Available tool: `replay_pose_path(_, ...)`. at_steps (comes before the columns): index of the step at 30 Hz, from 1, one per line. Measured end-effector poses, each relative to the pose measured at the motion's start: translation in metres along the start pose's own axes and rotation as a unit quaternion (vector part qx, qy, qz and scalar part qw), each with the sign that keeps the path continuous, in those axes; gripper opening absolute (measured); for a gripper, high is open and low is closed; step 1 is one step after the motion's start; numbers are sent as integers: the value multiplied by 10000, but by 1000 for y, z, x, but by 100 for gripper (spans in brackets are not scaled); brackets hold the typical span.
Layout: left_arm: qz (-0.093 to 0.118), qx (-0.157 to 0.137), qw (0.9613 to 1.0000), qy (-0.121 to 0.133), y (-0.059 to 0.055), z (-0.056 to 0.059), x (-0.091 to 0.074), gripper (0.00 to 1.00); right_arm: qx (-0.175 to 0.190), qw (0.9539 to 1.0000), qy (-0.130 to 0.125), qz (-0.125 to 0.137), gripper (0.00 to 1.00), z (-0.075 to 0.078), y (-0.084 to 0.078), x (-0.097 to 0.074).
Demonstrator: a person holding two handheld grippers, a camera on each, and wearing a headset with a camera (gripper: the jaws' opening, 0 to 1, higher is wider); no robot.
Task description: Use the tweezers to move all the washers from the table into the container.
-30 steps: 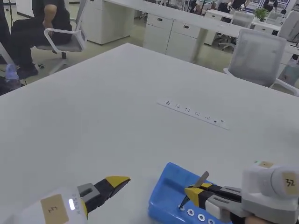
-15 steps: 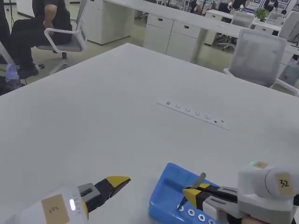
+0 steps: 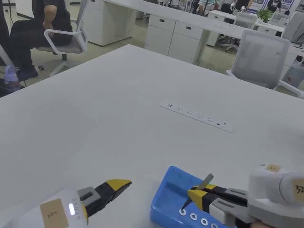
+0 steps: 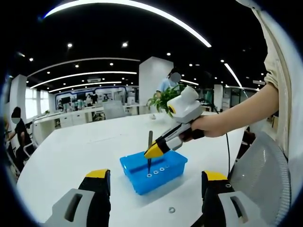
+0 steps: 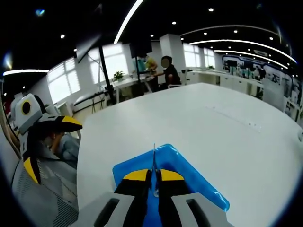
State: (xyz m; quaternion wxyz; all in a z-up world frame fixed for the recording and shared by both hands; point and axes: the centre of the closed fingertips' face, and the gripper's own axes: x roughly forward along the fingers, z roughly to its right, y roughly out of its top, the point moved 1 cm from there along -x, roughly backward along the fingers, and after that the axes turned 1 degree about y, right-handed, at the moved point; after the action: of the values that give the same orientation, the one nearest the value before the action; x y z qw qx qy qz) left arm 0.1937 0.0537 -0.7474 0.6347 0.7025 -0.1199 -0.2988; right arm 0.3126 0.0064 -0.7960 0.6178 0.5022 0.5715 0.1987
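- The blue container (image 4: 144, 182) sat on the white table (image 3: 95, 118), so I'm placing everything else relative to that.
- The right gripper (image 4: 152, 152) was over the container with its yellow-tipped jaws clenched on the tweezers (image 4: 149, 139). A hand (image 4: 208, 127) held it from the container's far side in the left gripper view.
- The tweezers stood pretty much upright and pointed down into the container. Their tip was right at the row of washers (image 4: 155, 172) on the container's floor. I honestly couldn't tell if the tip was pinching one or just touching the floor, it was too small to see.
- One more washer (image 4: 171, 209) lay flat on the table outside the container. It was a little way off the wall that faced the left gripper and wasn't touching it.
- The left gripper (image 3: 119, 185) hung just beside the container on that same side, not touching it. Its jaws were spread wide and held nothing.
- A flush power strip (image 3: 197, 116) was set into the table well past the container's far wall.
- Farther out beyond the container, a grey mesh chair (image 3: 263, 57) stood at the table's far edge.
- Way off past the container's left side, a person (image 3: 47, 19) sat in an office chair.
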Motion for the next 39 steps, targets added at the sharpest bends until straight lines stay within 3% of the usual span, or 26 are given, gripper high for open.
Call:
replay_pose_path(7, -14, -3, 10000, -32, -1, 1, 0, 80, -17, 9997, 124, 222, 3, -12, 14, -10)
replay_pose_path(16, -43, 5, 10000, -64, -2, 3, 0, 80, -37, 9991, 254, 335, 3, -25, 19, -18)
replay_pose_path(39, -36, 14, 10000, -57, -1, 3, 0, 79, 188, 9970, 627, 424, 3, -56, 14, -25)
